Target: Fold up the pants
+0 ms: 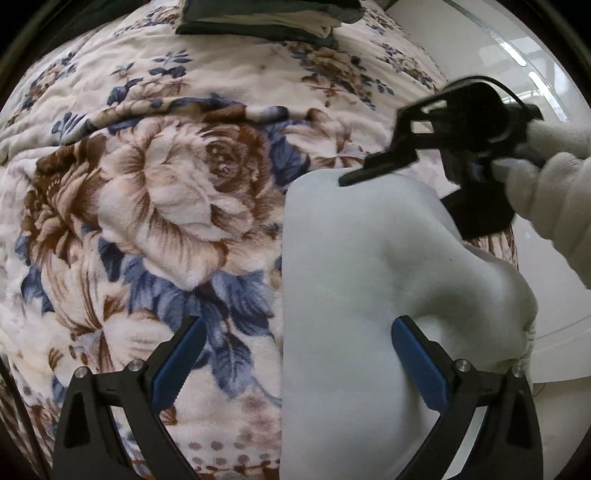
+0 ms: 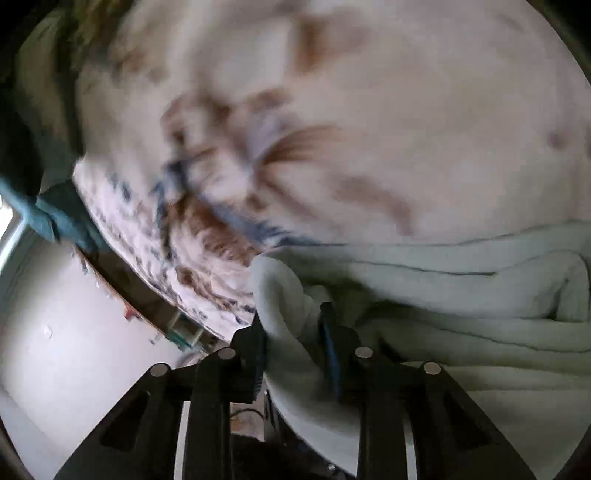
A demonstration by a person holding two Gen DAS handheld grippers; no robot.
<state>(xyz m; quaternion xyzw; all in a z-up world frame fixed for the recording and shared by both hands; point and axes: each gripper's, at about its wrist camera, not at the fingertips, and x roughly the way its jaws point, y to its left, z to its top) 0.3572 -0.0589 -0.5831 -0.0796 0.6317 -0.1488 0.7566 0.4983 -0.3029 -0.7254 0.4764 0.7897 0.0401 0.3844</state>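
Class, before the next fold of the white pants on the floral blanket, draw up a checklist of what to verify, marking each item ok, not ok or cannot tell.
1. White pants lie on the floral blanket: ok.
2. Right hand-held gripper has a fold of cloth between its fingers: ok.
3. Right grip firm: cannot tell, view blurred.
4. Left hand-held gripper open, holding nothing: ok.
5. Folded dark clothes lie apart from the pants: ok.

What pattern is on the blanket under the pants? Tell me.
Large brown and cream roses with blue leaves on a cream ground, on the blanket; clearest in the left wrist view.
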